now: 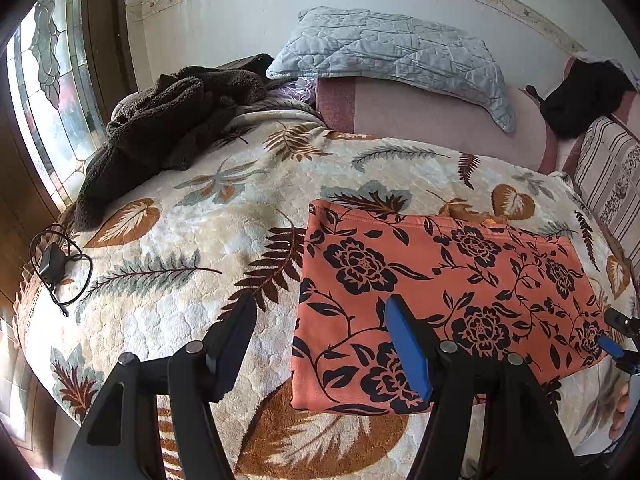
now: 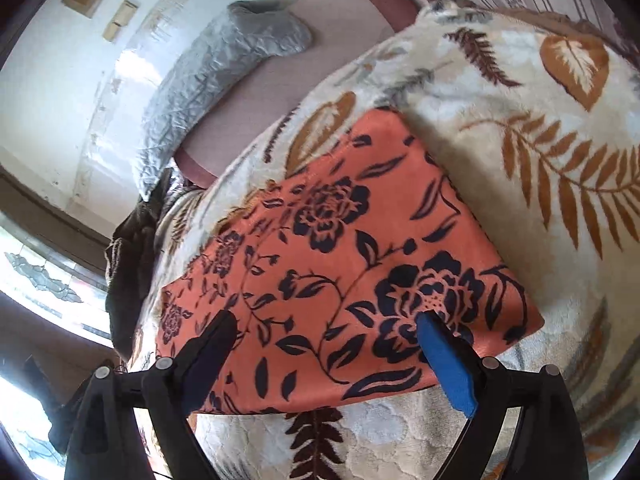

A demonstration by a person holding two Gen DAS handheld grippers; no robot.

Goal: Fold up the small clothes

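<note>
Left gripper [image 1: 320,316] fingers spread, right gripper [image 2: 326,324] fingers spread, orange floral garment [image 1: 440,292] folded, underlayers hidden.

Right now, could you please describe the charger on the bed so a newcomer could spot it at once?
Start from the bed's leaf-patterned blanket and go to its edge nearest the stained-glass window. There lies the charger, a small black block with a looped black cord. Unlike the fluffy brown garment behind it, it is hard and boxy.
</note>
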